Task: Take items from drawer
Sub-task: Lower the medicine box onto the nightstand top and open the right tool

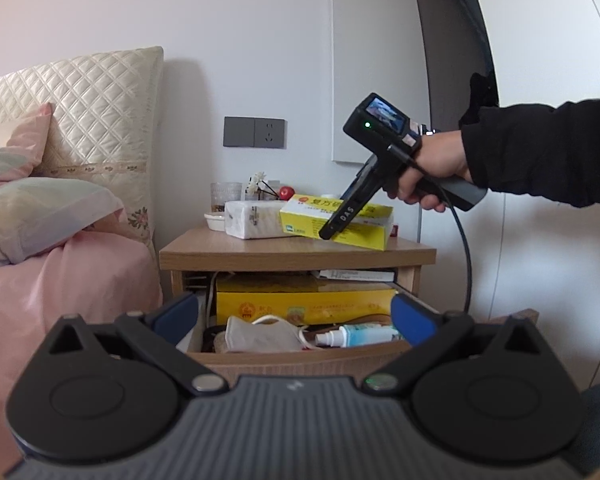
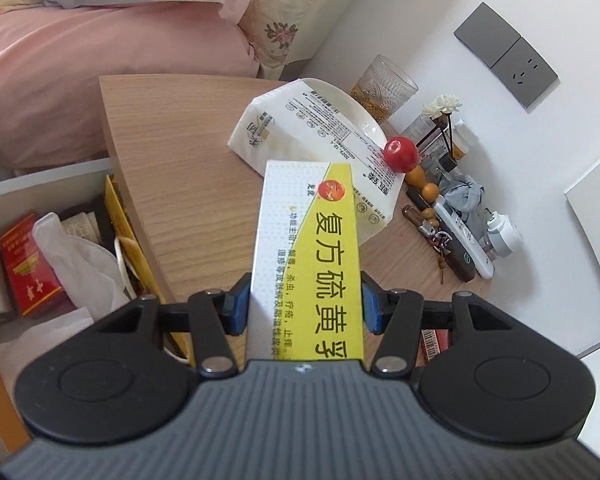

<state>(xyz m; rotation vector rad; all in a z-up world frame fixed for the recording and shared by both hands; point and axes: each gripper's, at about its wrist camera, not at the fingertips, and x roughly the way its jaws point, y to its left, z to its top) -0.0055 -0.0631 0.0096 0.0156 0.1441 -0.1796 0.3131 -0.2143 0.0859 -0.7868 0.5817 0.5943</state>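
Bare wood of the nightstand top (image 2: 172, 152) fills the centre-left of the right wrist view. Its right side is crowded: tissue pack (image 2: 312, 136), glass (image 2: 384, 90), red ball (image 2: 401, 155), remote (image 2: 464, 236). In the left wrist view's lower centre, the open drawer (image 1: 300, 354) is packed with a face mask (image 1: 260, 336), spray bottle (image 1: 356, 336) and yellow carton (image 1: 304, 298).
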